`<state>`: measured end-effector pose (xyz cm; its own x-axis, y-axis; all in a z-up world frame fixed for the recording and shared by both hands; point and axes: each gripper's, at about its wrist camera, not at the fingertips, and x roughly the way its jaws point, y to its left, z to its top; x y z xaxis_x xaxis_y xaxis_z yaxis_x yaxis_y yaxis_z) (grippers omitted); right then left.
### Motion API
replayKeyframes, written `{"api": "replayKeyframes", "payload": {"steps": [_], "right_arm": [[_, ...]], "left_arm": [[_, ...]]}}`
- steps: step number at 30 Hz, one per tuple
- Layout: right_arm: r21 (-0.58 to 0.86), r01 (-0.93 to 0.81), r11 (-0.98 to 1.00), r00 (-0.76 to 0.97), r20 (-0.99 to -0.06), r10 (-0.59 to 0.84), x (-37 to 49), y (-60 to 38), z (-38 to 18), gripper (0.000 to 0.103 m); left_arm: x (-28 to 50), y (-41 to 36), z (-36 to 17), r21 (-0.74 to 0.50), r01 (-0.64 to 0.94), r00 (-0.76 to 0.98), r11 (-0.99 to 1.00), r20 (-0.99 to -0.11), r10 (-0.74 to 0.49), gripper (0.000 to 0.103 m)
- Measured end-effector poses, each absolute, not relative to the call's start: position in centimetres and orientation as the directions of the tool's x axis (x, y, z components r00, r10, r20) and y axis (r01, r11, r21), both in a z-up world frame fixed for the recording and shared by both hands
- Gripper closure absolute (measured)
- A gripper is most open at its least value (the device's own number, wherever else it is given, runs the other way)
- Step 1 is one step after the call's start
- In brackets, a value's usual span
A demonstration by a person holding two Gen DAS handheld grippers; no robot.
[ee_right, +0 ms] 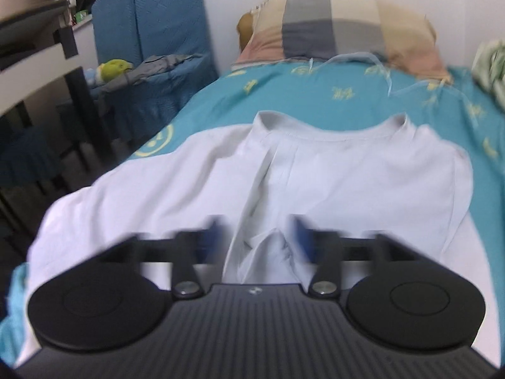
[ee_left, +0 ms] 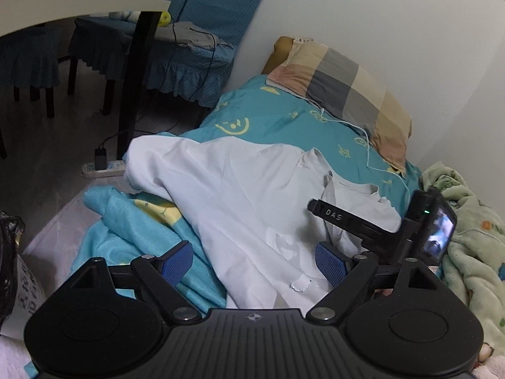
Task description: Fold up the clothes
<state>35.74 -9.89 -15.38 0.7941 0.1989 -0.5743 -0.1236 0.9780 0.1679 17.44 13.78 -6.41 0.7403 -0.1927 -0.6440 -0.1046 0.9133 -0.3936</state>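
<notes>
A white shirt [ee_left: 240, 195] lies spread on a teal bed sheet [ee_left: 284, 120], collar toward the pillow. My left gripper [ee_left: 254, 260] is open above the shirt's lower part, its blue pads apart and empty. In the left wrist view the right gripper [ee_left: 328, 221] reaches in from the right, low over the shirt near the collar. In the right wrist view the shirt [ee_right: 347, 177] fills the middle, and my right gripper [ee_right: 257, 237] is open with a raised fold of shirt cloth between its blurred fingers. The image is motion-blurred.
A checked pillow [ee_left: 344, 91] lies at the head of the bed against the white wall. A green blanket [ee_left: 467, 240] is bunched at the right. Blue-covered chairs [ee_left: 195, 47] and a power strip [ee_left: 104, 167] stand on the dark floor to the left.
</notes>
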Motion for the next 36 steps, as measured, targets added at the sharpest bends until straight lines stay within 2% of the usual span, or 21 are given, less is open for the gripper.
{"api": "replayKeyframes", "payload": {"steps": [1,7,12,16,19,21,25,28,29,30,31,32,34,36], "right_arm": [[0.182,-0.137,0.974,0.796,-0.565,0.217,35.2,-10.4,-14.9,0.015],[0.289,-0.128,0.949,0.814,-0.516,0.267,26.8,-15.5,-9.0,0.015],[0.322,-0.057,0.945,0.806,-0.543,0.234,17.5,-21.0,-4.9,0.016],[0.333,-0.001,0.943,0.771,-0.6,0.213,11.2,-24.3,-3.9,0.016],[0.402,0.02,0.915,0.767,-0.594,0.244,8.2,-26.3,-5.2,0.017],[0.458,0.044,0.888,0.727,-0.624,0.286,7.8,-27.3,-7.0,0.026],[0.541,0.106,0.835,0.597,-0.706,0.381,8.8,-28.1,-11.5,0.03],[0.553,0.101,0.827,0.517,-0.74,0.431,9.9,-27.1,-13.5,0.045],[0.564,0.097,0.82,0.507,-0.737,0.447,10.2,-26.8,-13.8,0.058],[0.574,0.096,0.813,0.494,-0.737,0.461,10.4,-26.6,-14.1,0.066],[0.582,0.099,0.807,0.478,-0.74,0.474,10.5,-26.3,-14.5,0.084],[0.591,0.103,0.8,0.469,-0.738,0.485,10.5,-26.2,-14.8,0.095],[0.632,0.094,0.769,0.504,-0.696,0.511,10.1,-26.6,-14.2,0.096],[0.702,0.082,0.707,0.576,-0.613,0.541,9.3,-27.6,-13.1,0.096]], "left_arm": [[17.6,13.6,-6.5,-0.399,-0.098,0.739,0.912,-0.643,-0.202,0.016],[17.1,11.9,-6.3,-0.368,-0.035,0.737,0.929,-0.637,-0.225,0.016],[14.9,9.0,-5.4,-0.302,0.069,0.736,0.951,-0.627,-0.253,0.017],[12.0,5.8,-4.9,-0.253,0.185,0.715,0.95,-0.628,-0.306,0.017],[9.3,3.0,-4.6,-0.201,0.281,0.697,0.938,-0.629,-0.344,0.018],[7.6,1.3,-4.5,-0.175,0.338,0.677,0.925,-0.638,-0.368,0.019],[4.9,-1.0,-5.0,-0.174,0.392,0.635,0.903,-0.66,-0.402,0.021],[3.8,-1.5,-5.4,-0.157,0.401,0.616,0.903,-0.684,-0.392,0.024],[3.6,-1.5,-5.6,-0.149,0.399,0.611,0.905,-0.692,-0.384,0.024],[3.4,-1.2,-5.7,-0.146,0.395,0.605,0.907,-0.702,-0.376,0.024],[3.5,-0.7,-5.8,-0.15,0.381,0.6,0.912,-0.711,-0.367,0.024],[3.6,0.0,-5.9,-0.16,0.357,0.596,0.92,-0.719,-0.357,0.024],[4.4,1.9,-5.9,-0.188,0.281,0.587,0.941,-0.742,-0.323,0.024],[5.6,4.5,-5.8,-0.225,0.183,0.585,0.957,-0.758,-0.29,0.023]]}}
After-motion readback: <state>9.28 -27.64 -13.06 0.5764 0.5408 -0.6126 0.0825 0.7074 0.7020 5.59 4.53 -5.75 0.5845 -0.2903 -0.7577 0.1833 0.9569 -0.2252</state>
